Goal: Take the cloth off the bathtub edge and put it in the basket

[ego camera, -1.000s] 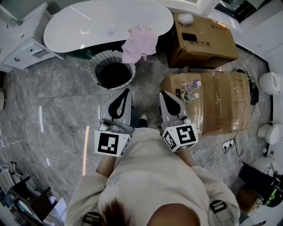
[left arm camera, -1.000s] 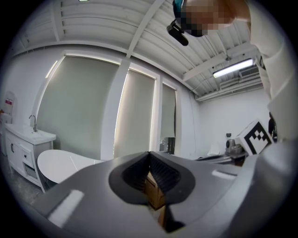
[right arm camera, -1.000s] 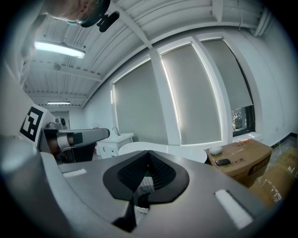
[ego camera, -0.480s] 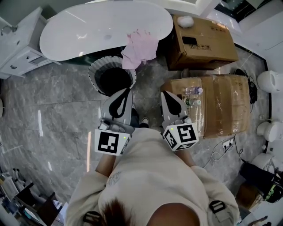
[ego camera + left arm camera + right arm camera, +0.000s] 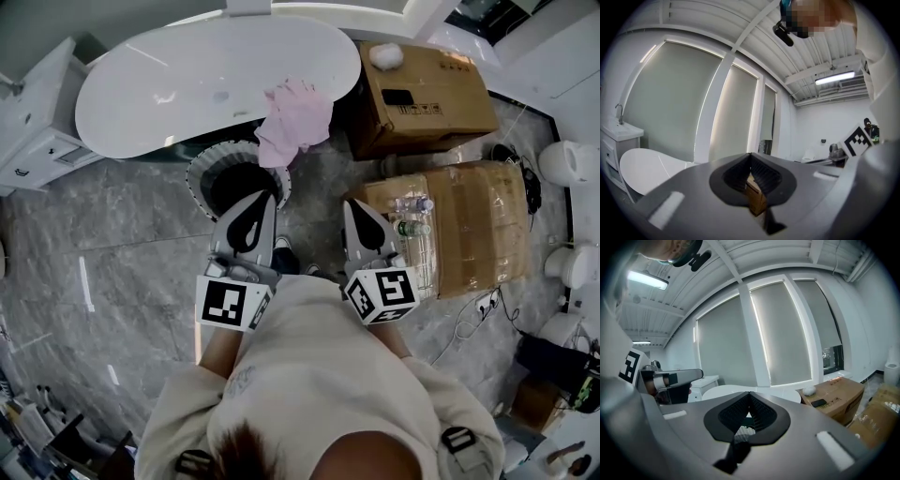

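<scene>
Over the near edge of the white bathtub [image 5: 169,103] hung the pink cloth [image 5: 295,122], crumpled, its lower part drooping down the tub's side. Just below and to the left of it stood the basket [image 5: 200,171], a round pleated white one with a dark inside; the cloth's lowest fold hung right at the basket's rim, though whether it touched could not be told.

The left gripper [image 5: 265,196] was held close in front of the person's body, pointing toward the basket, its tip over the basket's near rim in the head view. In the left gripper view its jaws met at the tip with nothing clamped between them [image 5: 750,153]. The right gripper [image 5: 352,202] was held beside it, apart from it, pointing the same way over the grey marble floor [image 5: 122,244]. Its jaws were likewise closed tip to tip and empty [image 5: 750,393]. Neither gripper touched the cloth, which lay well ahead of both.

To the right of the tub sat a cardboard box [image 5: 427,89], and nearer the person a larger taped carton [image 5: 473,225] with plastic bottles [image 5: 412,216] lying on its left end. A white vanity cabinet [image 5: 33,131] stood at the far left.
</scene>
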The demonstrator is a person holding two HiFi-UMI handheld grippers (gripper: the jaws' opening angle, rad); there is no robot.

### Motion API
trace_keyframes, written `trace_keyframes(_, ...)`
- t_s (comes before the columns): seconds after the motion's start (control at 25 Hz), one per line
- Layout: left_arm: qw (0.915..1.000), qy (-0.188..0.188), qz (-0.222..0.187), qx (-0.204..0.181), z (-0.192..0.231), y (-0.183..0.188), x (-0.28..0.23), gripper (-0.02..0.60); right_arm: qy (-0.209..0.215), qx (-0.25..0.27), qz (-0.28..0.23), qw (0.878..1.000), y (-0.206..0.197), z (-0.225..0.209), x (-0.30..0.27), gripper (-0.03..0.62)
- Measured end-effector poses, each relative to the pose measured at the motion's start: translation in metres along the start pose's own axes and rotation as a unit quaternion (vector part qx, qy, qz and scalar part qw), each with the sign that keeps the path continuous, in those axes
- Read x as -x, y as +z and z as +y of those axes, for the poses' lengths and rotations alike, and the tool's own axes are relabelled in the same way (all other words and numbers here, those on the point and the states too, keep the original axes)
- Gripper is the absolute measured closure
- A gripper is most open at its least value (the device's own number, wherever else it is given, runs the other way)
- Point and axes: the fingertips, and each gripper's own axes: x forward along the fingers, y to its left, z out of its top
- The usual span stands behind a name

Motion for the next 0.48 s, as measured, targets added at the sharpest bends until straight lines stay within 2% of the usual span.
trace_keyframes(0.2,0.9999,-0.010,0.005,0.000,0.013,-0.003,0.001,0.574,-0.015,-0.012,-0.004,1.000,-0.003,0.005,-0.007,0.595)
trace_keyframes(0.32,0.9997,-0.011,0.005,0.021,0.015,0.001,0.001,0.574,-0.016,-0.016,-0.005,1.000,-0.005,0.007,-0.008,0.595)
trace_keyframes(0.48,0.9999,-0.015,0.008,0.001,0.021,-0.004,0.002,0.574,-0.016,-0.016,-0.005,1.000,-0.005,0.009,-0.011,0.595)
